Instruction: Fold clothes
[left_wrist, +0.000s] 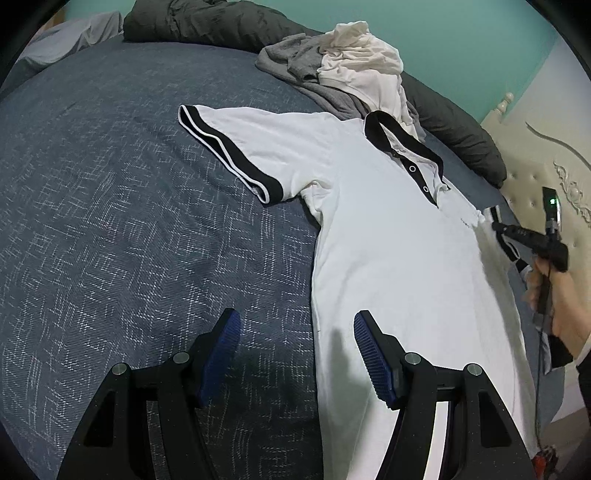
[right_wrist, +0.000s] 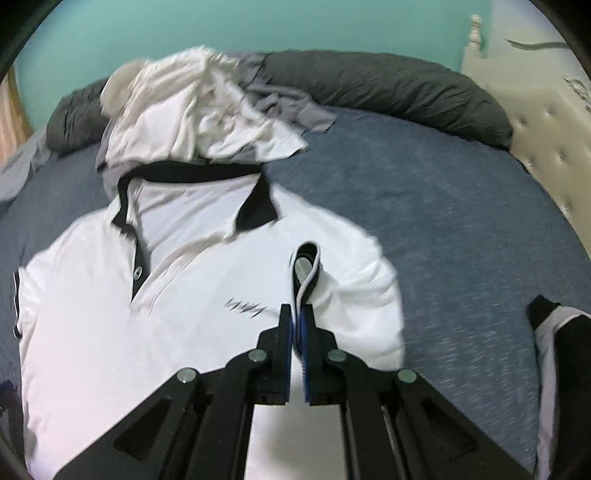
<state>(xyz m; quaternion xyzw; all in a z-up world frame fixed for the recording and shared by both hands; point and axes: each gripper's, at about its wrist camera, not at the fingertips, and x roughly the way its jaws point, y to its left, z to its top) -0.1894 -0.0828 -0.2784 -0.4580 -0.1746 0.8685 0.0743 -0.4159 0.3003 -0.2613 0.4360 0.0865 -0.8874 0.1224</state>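
Observation:
A white polo shirt (left_wrist: 388, 258) with a black collar (left_wrist: 402, 140) and black-banded sleeves lies face up on the blue bedspread (left_wrist: 129, 221). My left gripper (left_wrist: 297, 321) is open low over the shirt's side edge, one pad above the bedspread and the other above the white cloth, with nothing between them. My right gripper (right_wrist: 297, 310) is shut on the cuff of the shirt's sleeve (right_wrist: 306, 262), which is lifted and drawn in over the chest. The left wrist view shows that right gripper (left_wrist: 496, 226) at the shirt's far side, held by a hand (left_wrist: 546, 291).
A crumpled cream garment (left_wrist: 362, 59) and a grey one (left_wrist: 291, 62) are heaped just beyond the collar. A dark grey duvet (right_wrist: 388, 88) runs along the far edge of the bed. A cream tufted headboard (left_wrist: 535, 177) stands to the right, with a teal wall behind.

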